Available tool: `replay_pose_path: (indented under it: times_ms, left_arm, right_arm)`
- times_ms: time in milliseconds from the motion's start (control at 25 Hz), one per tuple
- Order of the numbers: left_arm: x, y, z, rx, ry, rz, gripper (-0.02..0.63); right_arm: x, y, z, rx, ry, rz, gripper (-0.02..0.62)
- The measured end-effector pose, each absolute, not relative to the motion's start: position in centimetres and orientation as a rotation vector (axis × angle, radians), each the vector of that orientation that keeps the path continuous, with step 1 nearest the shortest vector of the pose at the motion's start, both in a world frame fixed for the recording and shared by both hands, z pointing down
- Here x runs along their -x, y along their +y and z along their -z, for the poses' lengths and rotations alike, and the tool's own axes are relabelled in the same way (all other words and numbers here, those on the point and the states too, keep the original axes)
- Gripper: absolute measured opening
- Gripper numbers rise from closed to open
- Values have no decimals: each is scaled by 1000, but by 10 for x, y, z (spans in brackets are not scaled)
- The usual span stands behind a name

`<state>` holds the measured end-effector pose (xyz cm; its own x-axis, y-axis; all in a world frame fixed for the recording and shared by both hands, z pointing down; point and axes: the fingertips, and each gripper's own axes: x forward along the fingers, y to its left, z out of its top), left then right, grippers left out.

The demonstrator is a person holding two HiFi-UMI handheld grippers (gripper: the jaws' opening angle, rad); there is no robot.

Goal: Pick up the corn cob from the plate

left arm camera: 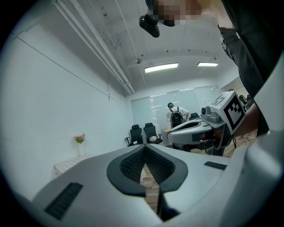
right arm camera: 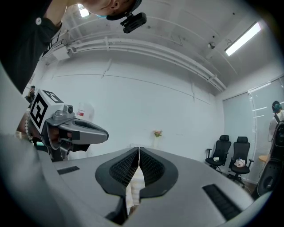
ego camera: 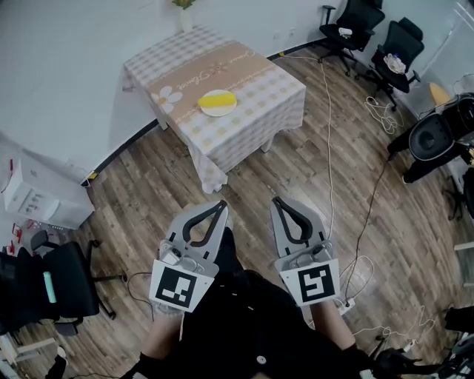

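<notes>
A yellow corn cob (ego camera: 217, 98) lies on a pale round plate (ego camera: 216, 110) on the small table with a checked cloth (ego camera: 278, 85), far ahead of me. Both grippers are held close to my body, well short of the table, pointing towards it. The left gripper (ego camera: 221, 204) has its jaws together with nothing between them, as its own view also shows (left arm camera: 144, 150). My right gripper (ego camera: 275, 200) is shut and empty too (right arm camera: 139, 151). Each gripper appears in the other's view: the right gripper (left arm camera: 199, 128) and the left gripper (right arm camera: 75, 128).
Wooden floor lies between me and the table. Black office chairs (ego camera: 357, 22) stand at the back right and another chair (ego camera: 67, 285) at my left. Cables (ego camera: 329, 148) trail over the floor on the right. A white cabinet (ego camera: 37, 196) stands by the left wall. A person (left arm camera: 176, 116) stands far off.
</notes>
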<state>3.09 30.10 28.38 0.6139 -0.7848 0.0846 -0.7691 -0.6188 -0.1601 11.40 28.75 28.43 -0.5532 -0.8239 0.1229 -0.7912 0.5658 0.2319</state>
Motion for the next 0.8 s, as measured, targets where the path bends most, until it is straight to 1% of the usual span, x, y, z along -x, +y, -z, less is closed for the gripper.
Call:
replay_pose_path:
  times_ms: [800]
  left_arm:
    - [-10,156,-282,2757,1274,203,14]
  right_arm:
    - [-83,146,-283,-1326,-2558,208,43]
